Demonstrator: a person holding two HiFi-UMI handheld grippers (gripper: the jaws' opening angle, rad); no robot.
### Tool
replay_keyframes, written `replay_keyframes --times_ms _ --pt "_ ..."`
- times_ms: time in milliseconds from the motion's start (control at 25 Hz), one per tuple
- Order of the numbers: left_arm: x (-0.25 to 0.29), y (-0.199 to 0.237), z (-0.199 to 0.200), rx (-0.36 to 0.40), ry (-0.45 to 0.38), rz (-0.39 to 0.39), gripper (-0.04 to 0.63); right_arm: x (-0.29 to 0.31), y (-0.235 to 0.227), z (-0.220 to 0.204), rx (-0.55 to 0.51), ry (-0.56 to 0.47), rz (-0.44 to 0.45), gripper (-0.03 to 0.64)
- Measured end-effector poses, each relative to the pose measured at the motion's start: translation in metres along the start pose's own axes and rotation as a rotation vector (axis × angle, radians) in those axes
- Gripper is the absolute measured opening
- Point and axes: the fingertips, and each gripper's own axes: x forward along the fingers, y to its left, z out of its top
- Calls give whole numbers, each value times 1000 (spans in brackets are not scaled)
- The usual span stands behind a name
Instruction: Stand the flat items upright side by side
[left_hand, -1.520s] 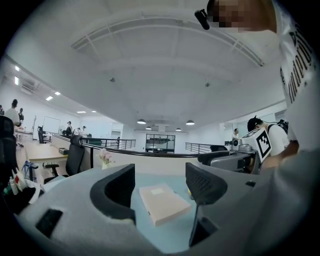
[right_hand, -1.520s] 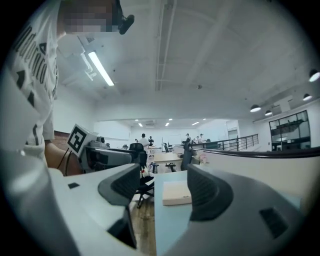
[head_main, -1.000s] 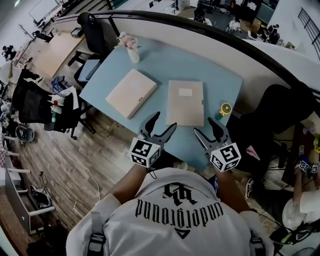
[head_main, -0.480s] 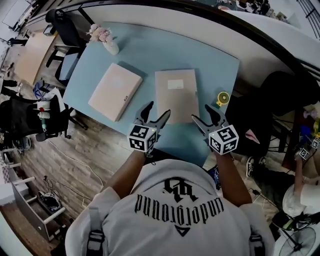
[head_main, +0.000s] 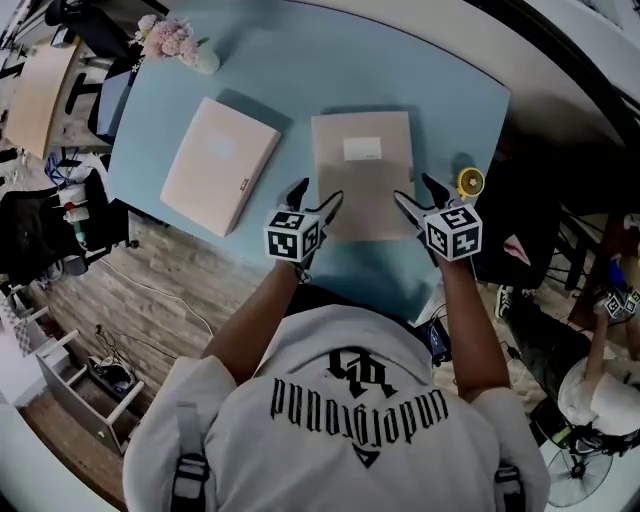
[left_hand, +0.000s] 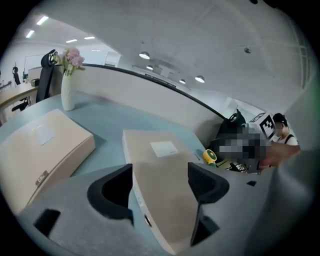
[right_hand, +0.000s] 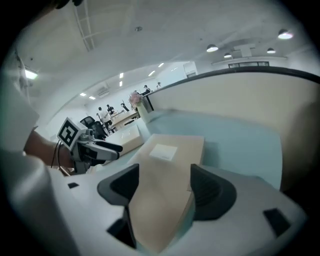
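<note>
Head view is showing a pale blue table (head_main: 300, 70) over a wooden floor (head_main: 150, 290), with a pinkish box (head_main: 220, 165) and a tan box (head_main: 362, 175) lying flat and apart. Both forearms are reaching down. The left gripper (head_main: 318, 192), whose jaws have just been widening, and the right gripper (head_main: 414, 189) are gaping around the tan box's near corners, ungripped.

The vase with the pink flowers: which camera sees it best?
The left gripper view. There the vase stands upright, side-on, pink flowers clear on top. The head view sees it from above, near the top edge. The right gripper view shows it tiny and far away.
</note>
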Motion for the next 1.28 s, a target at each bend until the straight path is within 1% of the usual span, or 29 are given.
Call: replay_keyframes --times_ms 200,320,400,480,600,680,760,840,920,1080,1280 --pt "41 24 -21 -71 74 16 362 42 -29 -32 72 132 0 321" --pt "59 28 -32 -134 128 -10 364 60 -44 -46 126 191 -5 328" --pt "67 30 -40 -159 161 -29 362 70 -47 -53 157 218 5 328" --pt "72 29 -44 -170 177 -43 356 76 -47 -58 187 238 28 324" --pt "75 28 -44 -166 185 -45 357 77 -49 -60 219 250 55 327" --pt "77 30 -44 -164 190 -44 356 80 -50 -60 223 253 63 323" --pt "77 31 -42 -158 194 -39 347 81 -50 -58 215 251 53 313" --pt "75 27 -38 -135 196 -35 344 76 -48 -55 199 241 22 307" --pt "71 21 -27 -83 180 -32 344 67 -46 -48 178 206 -21 305" --pt "61 5 8 61 109 -30 342 39 -43 -25 118 86 -126 302" --pt "44 -21 54 208 -6 -28 339 -3 -37 7 19 -92 -292 302"
